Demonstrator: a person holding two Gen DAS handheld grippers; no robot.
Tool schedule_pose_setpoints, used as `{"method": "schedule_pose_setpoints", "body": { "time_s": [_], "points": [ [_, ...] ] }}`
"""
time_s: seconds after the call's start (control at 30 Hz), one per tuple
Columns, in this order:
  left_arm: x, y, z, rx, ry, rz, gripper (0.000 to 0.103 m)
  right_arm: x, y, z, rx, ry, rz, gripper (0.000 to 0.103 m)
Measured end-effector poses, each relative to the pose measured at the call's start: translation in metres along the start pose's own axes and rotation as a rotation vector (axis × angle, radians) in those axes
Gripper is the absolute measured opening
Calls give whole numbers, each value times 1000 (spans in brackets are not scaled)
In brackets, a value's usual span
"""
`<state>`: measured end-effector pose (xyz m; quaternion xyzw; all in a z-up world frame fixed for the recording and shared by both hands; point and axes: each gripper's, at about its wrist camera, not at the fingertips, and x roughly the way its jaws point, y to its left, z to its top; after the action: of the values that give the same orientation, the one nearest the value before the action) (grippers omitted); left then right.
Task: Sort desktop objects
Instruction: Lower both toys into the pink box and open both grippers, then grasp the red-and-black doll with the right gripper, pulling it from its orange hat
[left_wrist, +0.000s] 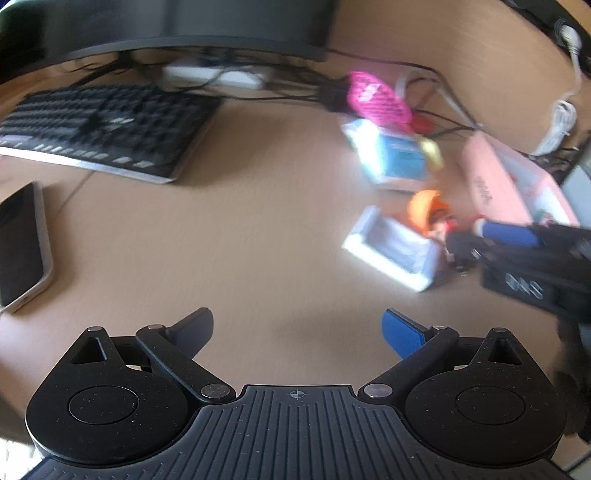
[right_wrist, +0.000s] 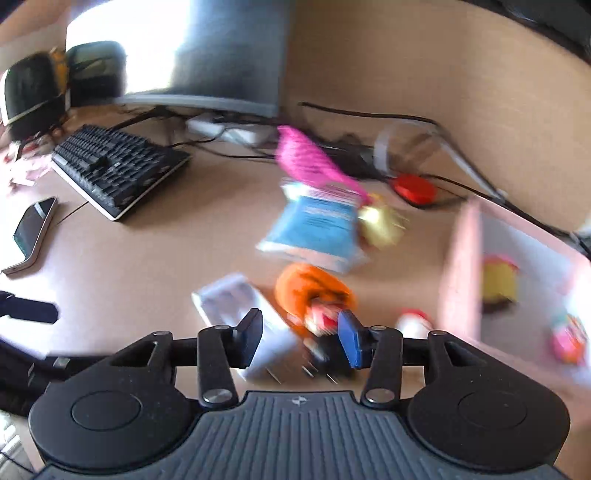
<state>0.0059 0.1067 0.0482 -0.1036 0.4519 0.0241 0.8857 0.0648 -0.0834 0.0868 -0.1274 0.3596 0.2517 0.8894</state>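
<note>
Two claws are seen over a cluttered wooden surface (left_wrist: 240, 229). The left claw (left_wrist: 297, 332) is spread wide with nothing between its fingers, hovering over bare wood. The right claw (right_wrist: 300, 341) is partly spread, its fingers flanking an orange-haired figurine (right_wrist: 314, 295) without clearly pinching it; contact cannot be confirmed through the motion blur. The figurine lies at about 12 o'clock from the right claw, just beside a white tray-like box (right_wrist: 236, 295), with a pink bin (right_wrist: 465, 266) at 2 o'clock already holding small toys. A blue packet (right_wrist: 317, 225) and a pink mesh item (right_wrist: 310, 158) lie further off toward 12 o'clock. Judged from this, a closing grip could catch the white box's edge together with the figurine, or the rounded head could slip from the pads, since both views are smeared by fast movement. A small white-and-red item (right_wrist: 412, 321) near the bin could also be knocked. Writing on the bin's side and on the blue packet is too blurred to be read.
</note>
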Motion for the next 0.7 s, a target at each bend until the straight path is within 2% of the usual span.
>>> {"method": "schedule_pose_setpoints", "body": {
  "time_s": [0.1, 0.2, 0.3, 0.37, 0.57, 0.7],
  "points": [
    [11, -29, 8, 75, -4, -49, 101, -30, -22, -16, 32, -29, -43, 63],
    [25, -58, 15, 181, -13, -67, 101, -48, -42, -30, 60, -37, -101, 68],
    [38, -76, 19, 296, -32, 3, 101, -60, -60, -43, 114, -27, -144, 72],
    [44, -73, 23, 334, -42, 68, 102, -65, -68, -52, 140, -19, -168, 73],
    [53, -41, 44, 282, -69, 221, 101, -66, -76, -68, 165, 16, -178, 75],
    [44, -23, 49, 212, -77, 242, 101, -63, -69, -68, 131, 17, -160, 76]
  ]
}}
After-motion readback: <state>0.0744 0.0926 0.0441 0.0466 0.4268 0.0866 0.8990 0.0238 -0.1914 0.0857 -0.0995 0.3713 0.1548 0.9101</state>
